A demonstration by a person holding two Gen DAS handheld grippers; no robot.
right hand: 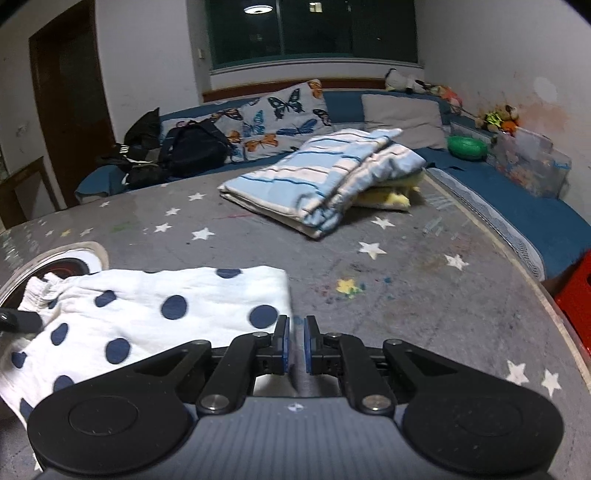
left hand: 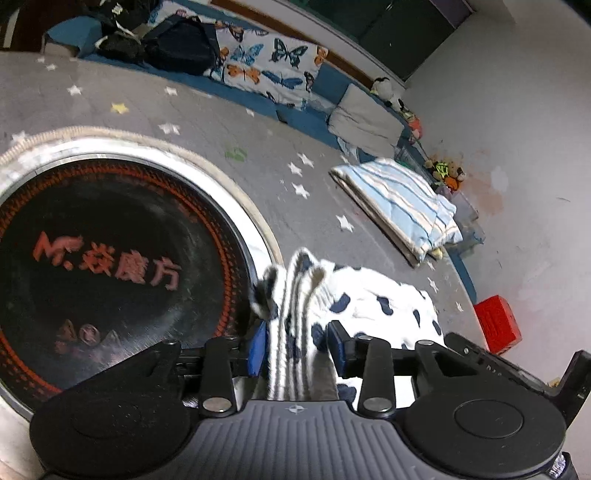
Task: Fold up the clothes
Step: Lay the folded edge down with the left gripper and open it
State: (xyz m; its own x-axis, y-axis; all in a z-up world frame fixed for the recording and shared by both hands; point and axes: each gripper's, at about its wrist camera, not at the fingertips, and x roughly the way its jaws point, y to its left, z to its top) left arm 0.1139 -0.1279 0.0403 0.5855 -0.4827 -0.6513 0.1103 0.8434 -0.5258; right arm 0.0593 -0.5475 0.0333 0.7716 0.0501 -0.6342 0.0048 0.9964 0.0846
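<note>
We are gripping the polka-dot garment's [right hand: 147,317] bunched waistband in our left gripper [left hand: 295,347], jaws part-open; our right gripper [right hand: 295,345], nearly closed, is pinching its 3 o'clock edge on the star-patterned table [right hand: 424,295].

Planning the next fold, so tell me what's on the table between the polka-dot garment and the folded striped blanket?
Only bare star-patterned tablecloth lies between the polka-dot garment and the folded striped blanket, shown clearly in the right wrist view.

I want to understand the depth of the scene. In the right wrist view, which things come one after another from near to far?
Right gripper → polka-dot garment → yellow star print → folded striped blanket → butterfly pillow → window.
</note>
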